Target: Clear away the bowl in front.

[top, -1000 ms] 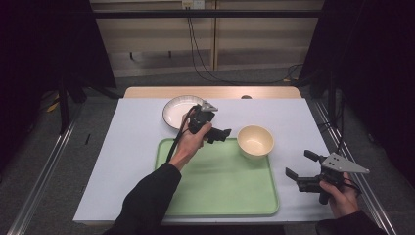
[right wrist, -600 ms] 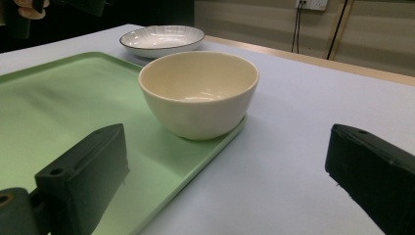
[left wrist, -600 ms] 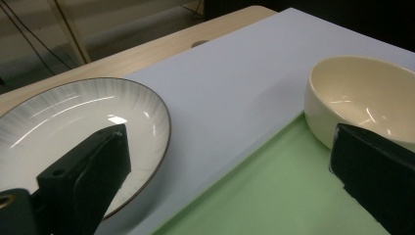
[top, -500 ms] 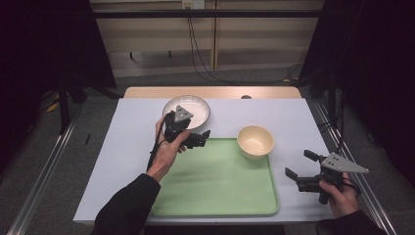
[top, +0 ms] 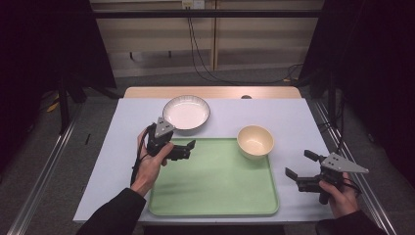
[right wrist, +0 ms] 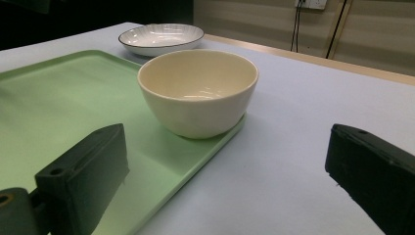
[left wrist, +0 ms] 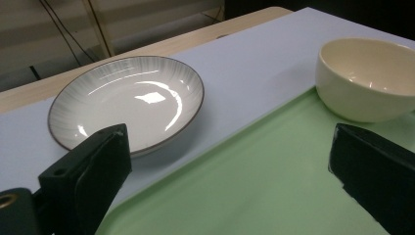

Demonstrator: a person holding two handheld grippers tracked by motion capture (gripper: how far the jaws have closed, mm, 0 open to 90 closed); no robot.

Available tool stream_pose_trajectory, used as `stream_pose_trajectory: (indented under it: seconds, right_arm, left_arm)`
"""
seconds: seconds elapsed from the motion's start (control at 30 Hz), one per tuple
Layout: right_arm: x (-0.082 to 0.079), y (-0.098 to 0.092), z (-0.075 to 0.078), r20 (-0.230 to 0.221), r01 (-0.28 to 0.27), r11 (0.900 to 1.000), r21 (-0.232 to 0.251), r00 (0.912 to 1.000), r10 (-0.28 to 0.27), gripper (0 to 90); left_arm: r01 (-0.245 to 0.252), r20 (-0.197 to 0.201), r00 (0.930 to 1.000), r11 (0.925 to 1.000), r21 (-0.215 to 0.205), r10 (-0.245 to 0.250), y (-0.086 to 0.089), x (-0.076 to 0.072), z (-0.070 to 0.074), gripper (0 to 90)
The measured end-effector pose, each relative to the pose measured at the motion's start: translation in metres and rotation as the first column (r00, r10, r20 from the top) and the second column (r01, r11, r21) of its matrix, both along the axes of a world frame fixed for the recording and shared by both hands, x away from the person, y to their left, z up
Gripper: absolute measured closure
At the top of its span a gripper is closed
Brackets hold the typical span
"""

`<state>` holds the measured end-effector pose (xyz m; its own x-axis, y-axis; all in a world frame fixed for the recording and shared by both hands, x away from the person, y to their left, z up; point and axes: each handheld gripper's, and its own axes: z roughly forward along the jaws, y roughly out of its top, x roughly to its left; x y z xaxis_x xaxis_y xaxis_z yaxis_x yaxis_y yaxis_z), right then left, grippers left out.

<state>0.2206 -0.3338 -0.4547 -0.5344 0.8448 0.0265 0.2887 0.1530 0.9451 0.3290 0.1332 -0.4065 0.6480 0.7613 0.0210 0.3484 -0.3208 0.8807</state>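
Left tool (top: pixel 188 149) has pulled back from the bowl (top: pixel 255 141) toward frame center-left, jaws spread and empty, now beside the plate (top: pixel 186 112). Bowl sits on the tray's (top: pixel 215 186) upper right corner. Plate's probably next. Right tool (top: pixel 299 170) idles spread, lower right.
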Motion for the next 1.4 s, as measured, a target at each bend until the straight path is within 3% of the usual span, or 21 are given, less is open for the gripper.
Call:
stream_pose_trajectory:
  seconds: [0.3, 0.4, 0.47, 0.57, 0.67, 0.83, 1.03, 1.13, 1.2, 1.27, 1.4]
  right_arm:
    - [0.0, 0.001, 0.0, -0.002, 0.006, 1.0, -0.001, 1.0, -0.006, 1.8]
    - [0.0, 0.001, 0.0, -0.002, 0.007, 1.0, -0.002, 1.0, -0.007, 1.8]
    - [0.0, 0.001, -0.001, -0.004, 0.007, 1.0, -0.003, 1.0, -0.007, 1.8]
    - [0.0, 0.001, -0.001, -0.004, 0.008, 1.0, -0.004, 1.0, -0.008, 1.8]
    - [0.0, 0.001, -0.001, -0.011, 0.01, 1.0, -0.007, 0.9999, -0.01, 1.8]
    - [0.0, 0.001, -0.001, -0.017, 0.011, 1.0, -0.006, 0.9998, -0.011, 1.8]
    - [0.0, 0.001, -0.001, -0.017, 0.014, 1.0, -0.008, 0.9997, -0.014, 1.8]
    - [0.0, 0.002, -0.001, -0.018, 0.013, 1.0, -0.007, 0.9997, -0.014, 1.8]
    - [0.0, 0.001, -0.001, -0.018, 0.012, 1.0, -0.007, 0.9998, -0.012, 1.8]
    - [0.0, 0.001, -0.001, -0.015, 0.014, 1.0, -0.008, 0.9998, -0.014, 1.8]
    - [0.0, 0.001, -0.001, -0.017, 0.012, 1.0, -0.006, 0.9998, -0.012, 1.8]
  left_arm:
    - [-0.085, 0.012, 0.9963, 0.9946, -0.06, 0.086, 0.04, -0.025, -0.003, 2.1]
    - [-0.113, 0.024, 0.9932, 0.9919, -0.058, 0.114, 0.054, -0.033, -0.005, 2.0]
    - [-0.117, 0.01, 0.9929, 0.9884, -0.097, 0.119, 0.064, -0.038, -0.007, 1.5]
    - [-0.156, 0.029, 0.9868, 0.9844, -0.081, 0.159, 0.077, -0.045, -0.01, 1.9]
    - [-0.162, 0.022, 0.9862, 0.9839, -0.075, 0.164, 0.087, -0.051, -0.013, 1.5]
    - [-0.192, 0.038, 0.9797, 0.9753, -0.109, 0.197, 0.099, -0.066, -0.017, 1.8]
    - [-0.207, 0.038, 0.9764, 0.971, -0.12, 0.213, 0.11, -0.089, -0.02, 1.6]
    - [-0.22, 0.03, 0.9736, 0.9651, -0.142, 0.226, 0.114, -0.101, -0.02, 2.0]
    - [-0.207, 0.041, 0.976, 0.9698, -0.129, 0.214, 0.116, -0.11, -0.02, 1.5]
    - [-0.196, 0.052, 0.9775, 0.9703, -0.142, 0.205, 0.118, -0.116, -0.021, 1.7]
    - [-0.211, 0.082, 0.9714, 0.9683, -0.134, 0.223, 0.12, -0.119, -0.022, 1.1]
